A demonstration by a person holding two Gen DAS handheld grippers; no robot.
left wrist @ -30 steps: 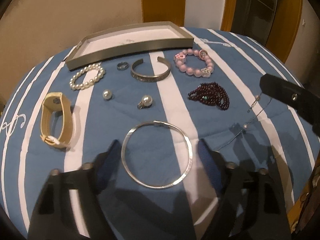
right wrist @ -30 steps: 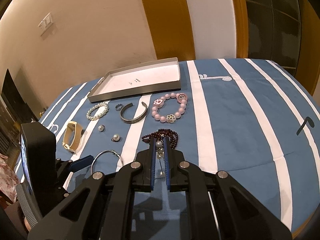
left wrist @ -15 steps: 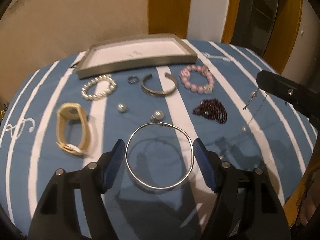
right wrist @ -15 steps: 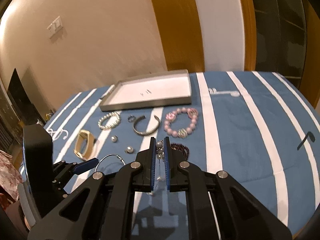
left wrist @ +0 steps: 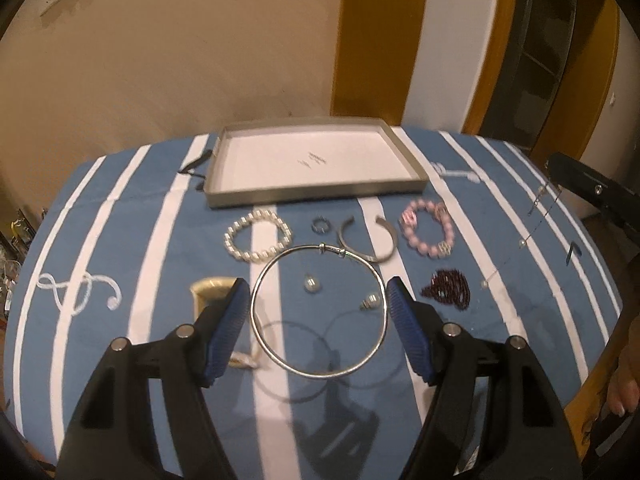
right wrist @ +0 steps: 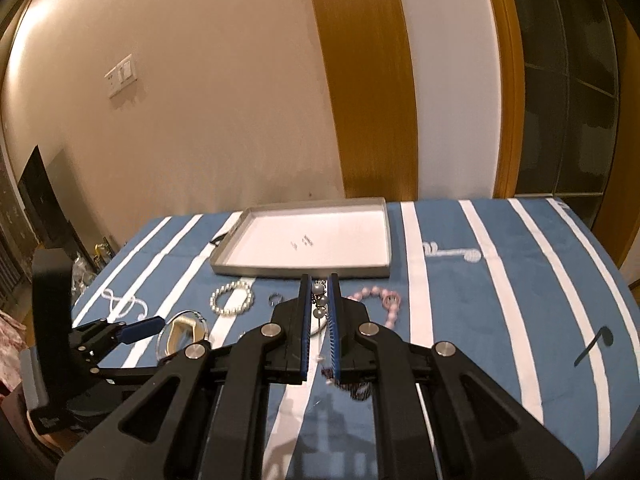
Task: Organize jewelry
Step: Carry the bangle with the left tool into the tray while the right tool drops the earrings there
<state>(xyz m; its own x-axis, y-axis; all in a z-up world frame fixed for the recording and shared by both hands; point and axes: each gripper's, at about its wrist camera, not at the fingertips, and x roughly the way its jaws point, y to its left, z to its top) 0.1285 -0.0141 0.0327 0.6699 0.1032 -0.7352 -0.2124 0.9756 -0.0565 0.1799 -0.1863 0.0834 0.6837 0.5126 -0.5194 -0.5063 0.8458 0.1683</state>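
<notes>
While off the cloth, left tool (left wrist: pixel 318 314) spanning silver hoop (left wrist: pixel 320 310), right tool (right wrist: pixel 319 328) pinching pearl strand (right wrist: pixel 319 300)

Right gripper (right wrist: pixel 319 332): we see its fingers (right wrist: pixel 305 320) pinching a beaded necklace (right wrist: pixel 319 300).
Tray (right wrist: pixel 300 270): twelve o'clock of them, on our striped bench (right wrist: pixel 520 300).

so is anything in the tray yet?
No, the tray holds only its white liner; the bracelets all lie on the cloth.
</notes>
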